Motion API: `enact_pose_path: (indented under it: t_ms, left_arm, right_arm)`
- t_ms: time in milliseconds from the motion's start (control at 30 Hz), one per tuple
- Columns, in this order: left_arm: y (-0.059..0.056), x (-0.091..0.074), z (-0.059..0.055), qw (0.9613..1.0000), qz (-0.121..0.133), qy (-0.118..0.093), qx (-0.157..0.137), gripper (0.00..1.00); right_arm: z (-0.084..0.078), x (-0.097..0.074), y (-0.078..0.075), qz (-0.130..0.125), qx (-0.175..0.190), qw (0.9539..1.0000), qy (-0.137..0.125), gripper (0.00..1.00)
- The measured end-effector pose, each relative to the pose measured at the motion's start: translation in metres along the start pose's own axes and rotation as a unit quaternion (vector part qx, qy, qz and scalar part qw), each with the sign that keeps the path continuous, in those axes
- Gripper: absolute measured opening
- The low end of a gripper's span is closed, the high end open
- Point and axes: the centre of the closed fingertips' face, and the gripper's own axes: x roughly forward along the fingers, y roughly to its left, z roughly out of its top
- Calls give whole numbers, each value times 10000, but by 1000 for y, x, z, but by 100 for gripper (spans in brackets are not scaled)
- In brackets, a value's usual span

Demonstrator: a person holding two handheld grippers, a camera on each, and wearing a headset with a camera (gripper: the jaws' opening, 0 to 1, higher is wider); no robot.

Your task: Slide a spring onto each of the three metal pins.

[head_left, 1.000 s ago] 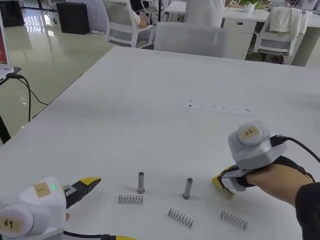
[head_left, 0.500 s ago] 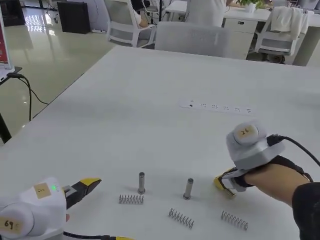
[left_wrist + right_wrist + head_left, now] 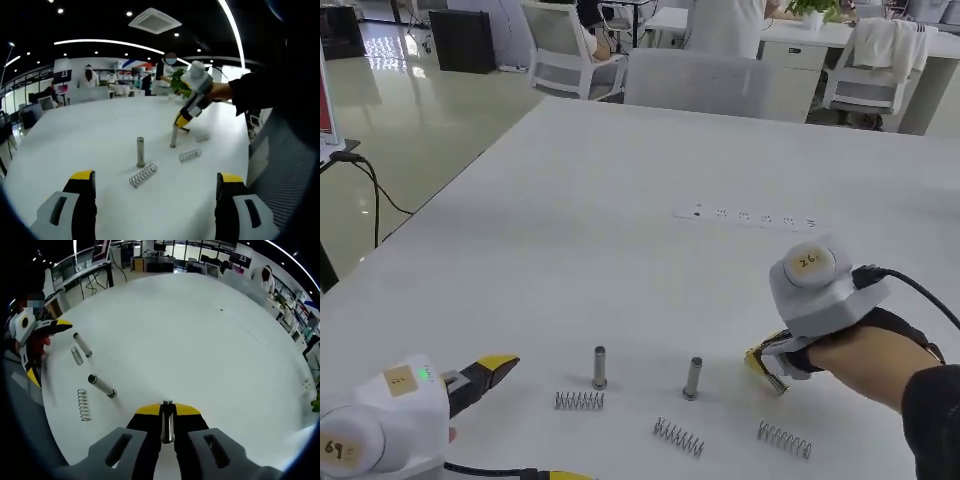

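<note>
White table (image 3: 620, 200) carried the whole job. Two pins stood upright on its near part, well apart from each other: the left pin (image 3: 599, 366) and the middle pin (image 3: 693, 378). Neither wore a spring.

The third pin (image 3: 167, 426) was clamped between the jaws of the right gripper (image 3: 167, 409), lying along them with its end at the yellow tips. In the head view that gripper sat low over the table, to the right of the middle pin, with a dark cable (image 3: 910, 285) running off it. Whether the clamped pin touched the table could not be told.

Three springs lay flat on the table, on the person's side of the pins. The left spring (image 3: 579, 400) lay just beside the foot of the left pin. The middle spring (image 3: 678, 438) lay nearer the person, a little left of the middle pin. The right spring (image 3: 784, 440) lay nearer the person than the right gripper. All three were loose and apart from one another.

The left gripper (image 3: 156, 176) hung at the near left, its jaws wide apart with nothing between them, pointing toward the left pin and left spring.

A power strip (image 3: 745, 216) lay farther back on the table.
</note>
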Motion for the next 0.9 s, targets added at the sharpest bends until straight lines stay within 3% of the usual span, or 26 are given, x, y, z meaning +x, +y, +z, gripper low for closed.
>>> enact_pose_path:
  t_ms: [467, 900]
  left_arm:
    - [-4, 1, 6, 9999, -46, -41, 87, 98]
    - [-5, 0, 8, 9999, -34, -55, 128, 98]
  right_arm:
    - [-1, -26, 4, -20, 115, 9994, -316, 5]
    - [-7, -34, 12, 98, 328, 9980, -523, 5]
